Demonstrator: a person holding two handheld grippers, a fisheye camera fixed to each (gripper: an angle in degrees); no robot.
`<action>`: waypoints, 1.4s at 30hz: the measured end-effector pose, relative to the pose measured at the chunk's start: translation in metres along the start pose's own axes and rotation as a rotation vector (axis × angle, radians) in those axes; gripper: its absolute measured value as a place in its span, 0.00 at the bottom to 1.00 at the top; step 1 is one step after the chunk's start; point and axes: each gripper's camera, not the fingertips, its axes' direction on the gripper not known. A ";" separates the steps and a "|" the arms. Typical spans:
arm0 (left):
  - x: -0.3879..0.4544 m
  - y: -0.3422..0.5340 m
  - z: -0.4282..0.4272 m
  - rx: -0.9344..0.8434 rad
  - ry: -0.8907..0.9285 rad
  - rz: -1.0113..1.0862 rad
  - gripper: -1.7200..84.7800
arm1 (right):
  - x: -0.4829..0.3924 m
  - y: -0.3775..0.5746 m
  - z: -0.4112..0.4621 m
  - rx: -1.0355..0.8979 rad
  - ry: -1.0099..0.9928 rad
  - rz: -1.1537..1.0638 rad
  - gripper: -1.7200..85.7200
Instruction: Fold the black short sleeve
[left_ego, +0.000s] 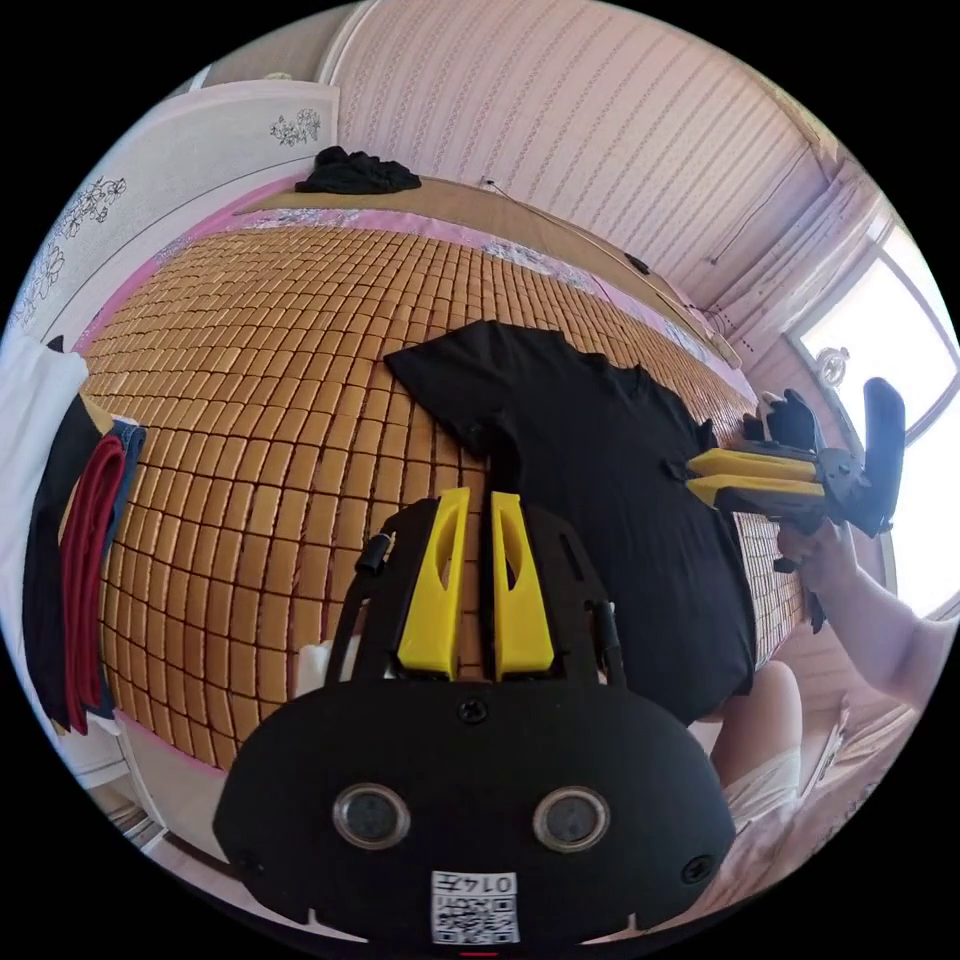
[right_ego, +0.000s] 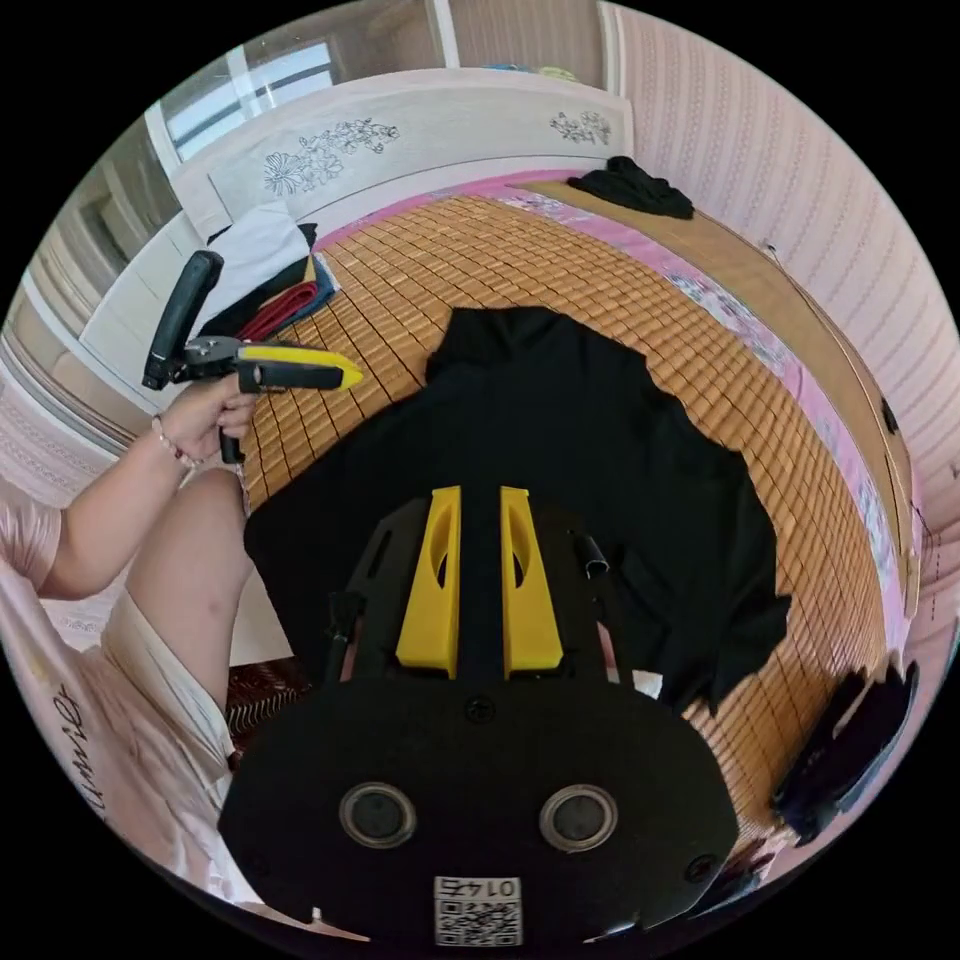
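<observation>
The black short-sleeve shirt lies spread on a woven bamboo mat on the bed, one sleeve pointing toward the headboard. In the right gripper view the shirt reaches the bed's near edge. My left gripper hovers by the shirt's side with its yellow jaws close together and nothing between them. It also appears in the right gripper view as the left gripper, held in a hand above the mat. My right gripper is above the shirt's body, jaws close together. The left gripper view has the right gripper at the shirt's far side.
A black clothing heap lies at the bed's far corner. Folded clothes are stacked by the white headboard. Dark garments hang off the bed's other end. The person's leg is against the bed edge.
</observation>
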 end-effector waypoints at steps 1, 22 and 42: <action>-0.005 -0.007 0.004 0.002 0.025 -0.021 0.08 | -0.003 -0.031 0.012 0.007 -0.020 -0.032 0.10; -0.035 -0.028 0.016 0.011 0.089 0.026 0.07 | -0.020 -0.232 0.117 -0.061 0.046 -0.072 0.02; 0.042 -0.018 0.035 -0.089 -0.017 0.451 0.10 | 0.099 -0.162 0.062 -0.033 -0.007 0.138 0.09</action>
